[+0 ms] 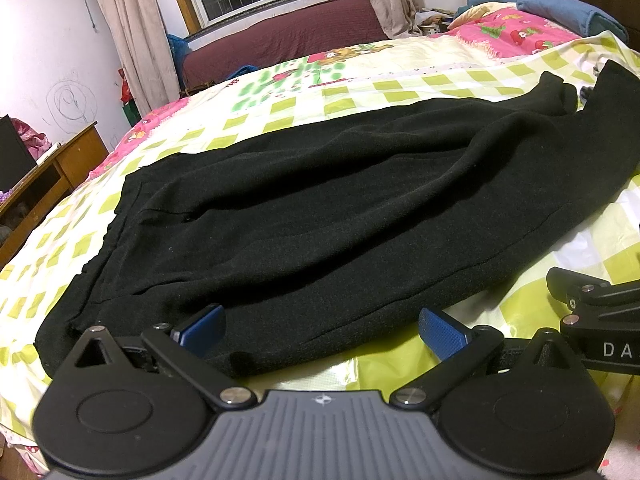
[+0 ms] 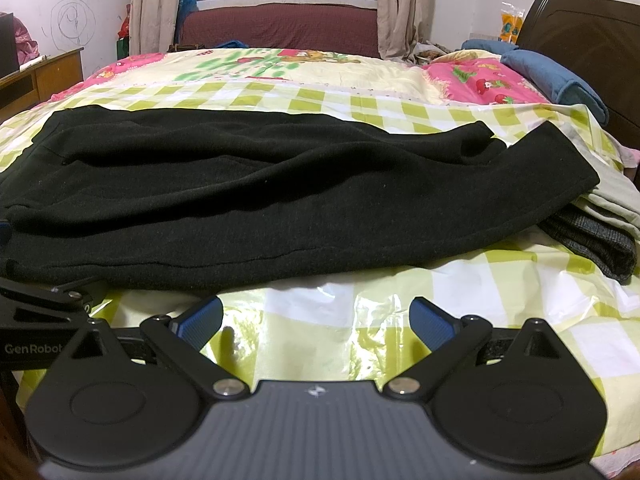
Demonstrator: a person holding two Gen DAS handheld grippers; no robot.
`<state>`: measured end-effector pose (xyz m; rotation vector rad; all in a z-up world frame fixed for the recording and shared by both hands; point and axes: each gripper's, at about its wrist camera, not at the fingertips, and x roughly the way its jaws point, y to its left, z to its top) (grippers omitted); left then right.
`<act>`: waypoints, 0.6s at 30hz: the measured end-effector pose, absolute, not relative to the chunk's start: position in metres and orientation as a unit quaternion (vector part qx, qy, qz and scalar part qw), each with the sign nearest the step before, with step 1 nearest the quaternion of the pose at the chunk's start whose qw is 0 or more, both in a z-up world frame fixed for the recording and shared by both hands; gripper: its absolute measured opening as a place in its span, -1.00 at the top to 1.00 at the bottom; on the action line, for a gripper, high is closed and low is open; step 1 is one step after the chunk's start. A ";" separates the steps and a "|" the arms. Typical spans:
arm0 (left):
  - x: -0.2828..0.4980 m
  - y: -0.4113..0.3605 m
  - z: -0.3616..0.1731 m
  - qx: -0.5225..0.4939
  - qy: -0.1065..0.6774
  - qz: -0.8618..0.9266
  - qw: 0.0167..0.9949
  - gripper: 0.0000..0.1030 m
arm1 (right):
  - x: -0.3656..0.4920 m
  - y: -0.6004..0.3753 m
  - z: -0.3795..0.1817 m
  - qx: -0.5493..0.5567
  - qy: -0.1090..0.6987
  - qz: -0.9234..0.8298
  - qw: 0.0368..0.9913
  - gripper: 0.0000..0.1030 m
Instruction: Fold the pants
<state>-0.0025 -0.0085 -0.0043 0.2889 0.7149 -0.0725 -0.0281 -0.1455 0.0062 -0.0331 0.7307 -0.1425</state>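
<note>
Black pants (image 1: pixel 320 216) lie flat across the bed, waistband at the left and legs running to the right; they also show in the right wrist view (image 2: pixel 280 192). My left gripper (image 1: pixel 320 330) is open, its blue pads at the pants' near edge, holding nothing. My right gripper (image 2: pixel 316 320) is open and empty over the bare sheet, just short of the pants' near hem. The right gripper's body (image 1: pixel 596 312) shows at the right edge of the left wrist view.
The bed has a glossy green-checked cover (image 2: pixel 460 292). Folded grey clothes (image 2: pixel 592 232) lie at the right by the pant legs. A blue folded blanket (image 2: pixel 560 76) and pink pillow sit near the headboard. A wooden desk (image 1: pixel 44 184) stands at the left.
</note>
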 end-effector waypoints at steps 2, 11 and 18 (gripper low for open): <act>-0.002 -0.008 -0.004 0.141 0.348 -0.035 0.926 -1.00 | -0.028 -0.145 0.006 -0.016 0.357 -0.069 0.931 -0.93; -0.003 -0.008 -0.005 0.143 0.348 -0.035 0.926 -1.00 | -0.028 -0.145 0.005 -0.016 0.358 -0.069 0.931 -0.93; -0.003 -0.007 -0.005 0.144 0.348 -0.034 0.925 -1.00 | -0.030 -0.143 0.002 -0.016 0.359 -0.069 0.931 -0.93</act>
